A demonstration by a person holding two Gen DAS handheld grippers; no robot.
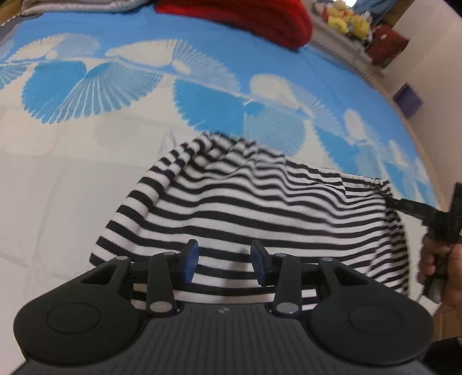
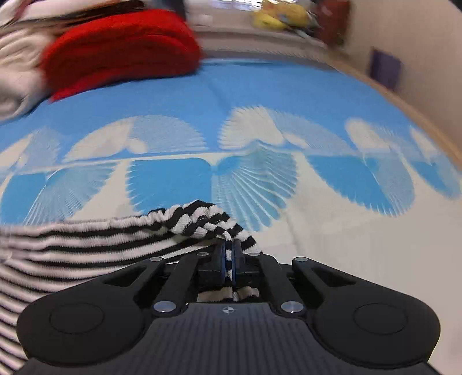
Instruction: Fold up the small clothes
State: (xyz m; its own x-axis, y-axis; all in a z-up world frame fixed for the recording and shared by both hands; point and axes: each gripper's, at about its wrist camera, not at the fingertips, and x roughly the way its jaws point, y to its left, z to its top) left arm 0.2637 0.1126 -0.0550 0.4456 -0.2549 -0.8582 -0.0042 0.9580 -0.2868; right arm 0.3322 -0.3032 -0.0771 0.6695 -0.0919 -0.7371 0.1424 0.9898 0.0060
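A black-and-white striped garment [image 1: 245, 207] lies bunched on the blue and white bedspread [image 1: 72, 173]. My left gripper [image 1: 224, 261] is open, its blue pads apart just above the garment's near edge, holding nothing. My right gripper [image 2: 229, 253] is shut on a bunched corner of the striped garment [image 2: 199, 219] and lifts it off the bedspread [image 2: 346, 245]. In the left wrist view the right gripper [image 1: 388, 199] shows at the far right, pinching the garment's right corner, held by a hand [image 1: 436, 265].
A folded red blanket [image 1: 245, 17] lies at the far side of the bed, also in the right wrist view [image 2: 121, 49]. Grey-white bedding [image 2: 17, 72] lies beside it. Yellow soft toys [image 1: 346, 18] sit on a shelf beyond. The bed's right edge [image 2: 427, 121] runs along a wall.
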